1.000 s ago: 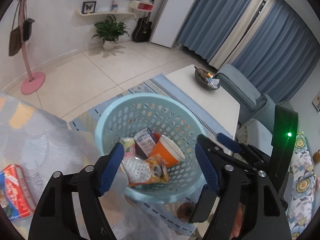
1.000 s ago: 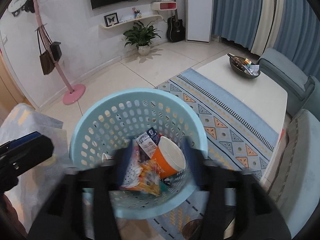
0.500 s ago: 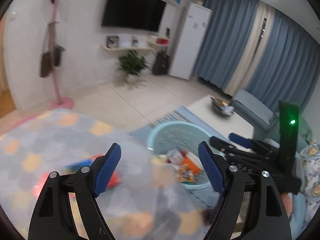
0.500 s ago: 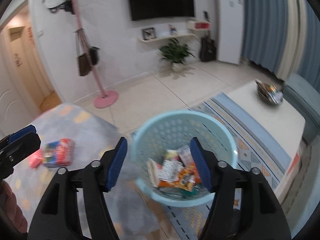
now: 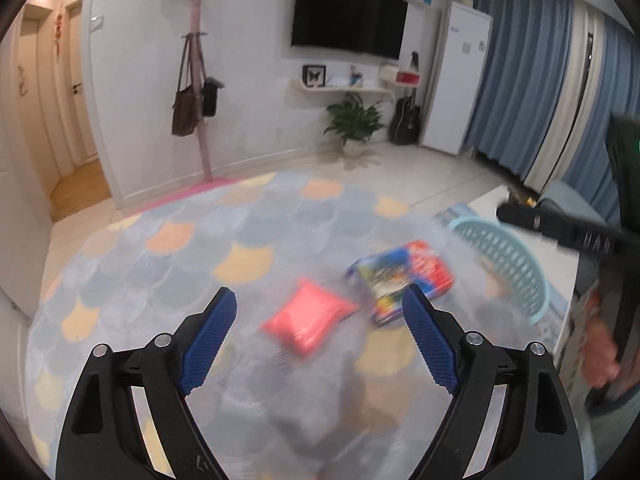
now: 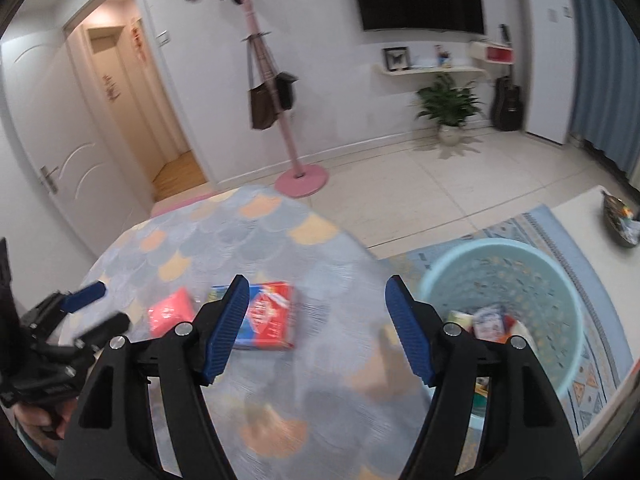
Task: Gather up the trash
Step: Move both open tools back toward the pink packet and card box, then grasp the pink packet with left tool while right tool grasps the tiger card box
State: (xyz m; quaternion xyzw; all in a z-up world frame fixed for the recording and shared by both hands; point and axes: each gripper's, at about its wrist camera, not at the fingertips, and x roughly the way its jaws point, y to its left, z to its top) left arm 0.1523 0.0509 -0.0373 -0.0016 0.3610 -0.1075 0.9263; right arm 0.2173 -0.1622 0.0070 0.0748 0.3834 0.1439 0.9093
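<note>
Blue-padded, both my left gripper [image 5: 318, 336] and right gripper [image 6: 316, 328] hang spread and empty, swung away from the basket [image 6: 560, 276] since a second ago. They now face the red pouch [image 5: 306, 320] and snack packet [image 5: 400, 278] on the tablecloth [image 5: 160, 272], my likely next pickups.

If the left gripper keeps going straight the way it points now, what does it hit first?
Most likely the pink packet: it lies on the table right between the open fingers of the left gripper. The red-and-blue packet sits beyond it, to the right. Blur makes depth uncertain.
</note>
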